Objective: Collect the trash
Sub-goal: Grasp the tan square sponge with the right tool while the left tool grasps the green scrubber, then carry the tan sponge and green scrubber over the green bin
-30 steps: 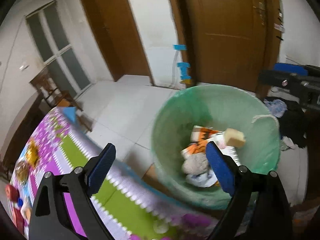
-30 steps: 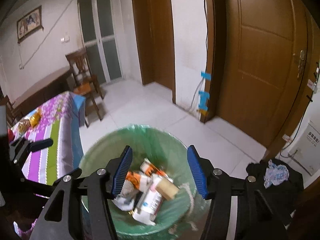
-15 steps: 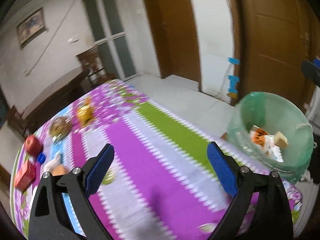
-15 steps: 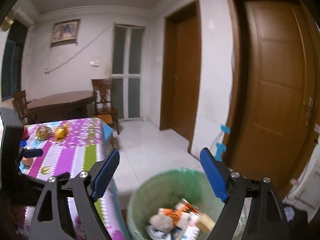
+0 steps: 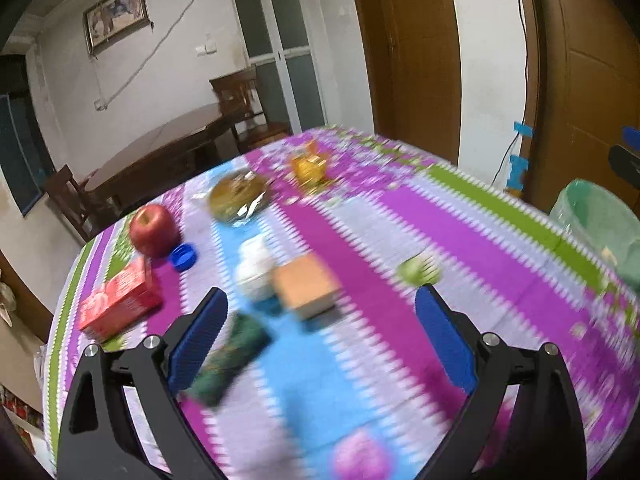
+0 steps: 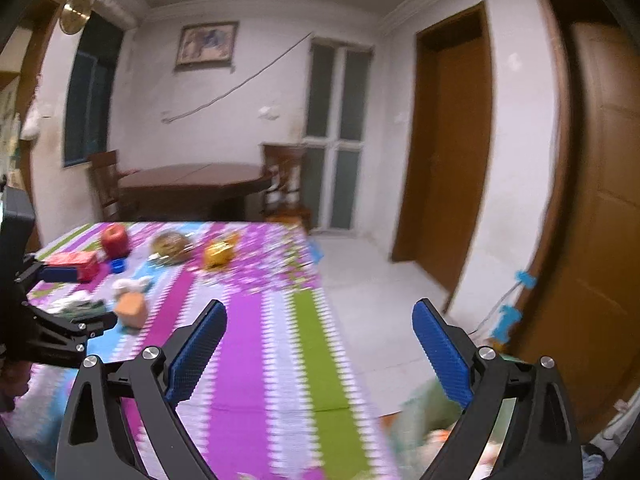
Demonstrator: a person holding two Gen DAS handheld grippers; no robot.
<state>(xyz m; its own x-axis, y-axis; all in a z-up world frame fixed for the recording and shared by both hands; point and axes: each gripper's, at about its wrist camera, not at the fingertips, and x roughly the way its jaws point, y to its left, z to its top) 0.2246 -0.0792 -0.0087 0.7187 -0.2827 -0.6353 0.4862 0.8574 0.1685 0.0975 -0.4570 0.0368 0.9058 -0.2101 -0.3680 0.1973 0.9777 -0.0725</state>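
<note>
My left gripper [image 5: 320,320] is open and empty above the table with the purple striped cloth [image 5: 360,240]. Ahead of it lie an orange sponge block [image 5: 306,286], a crumpled white tissue [image 5: 254,266], a dark green wrapper [image 5: 228,356], a red carton [image 5: 120,300], a blue bottle cap [image 5: 183,257] and a green scrap [image 5: 418,270]. The green-lined trash bin [image 5: 600,224] stands off the table's right edge. My right gripper [image 6: 318,340] is open and empty over the table's right part; the bin [image 6: 424,432] is low right, blurred.
A red apple [image 5: 154,230], a wrapped round cake [image 5: 238,196] and a yellow packet [image 5: 310,166] lie further back. A dark wooden table [image 6: 192,184] with chairs stands behind. Brown doors [image 6: 452,152] line the right wall. My left gripper shows in the right wrist view [image 6: 52,312].
Both grippers have swung away from over the trash bin, left and up toward the table. The bin has slid to the right edge of both views. Both stay open and empty.
</note>
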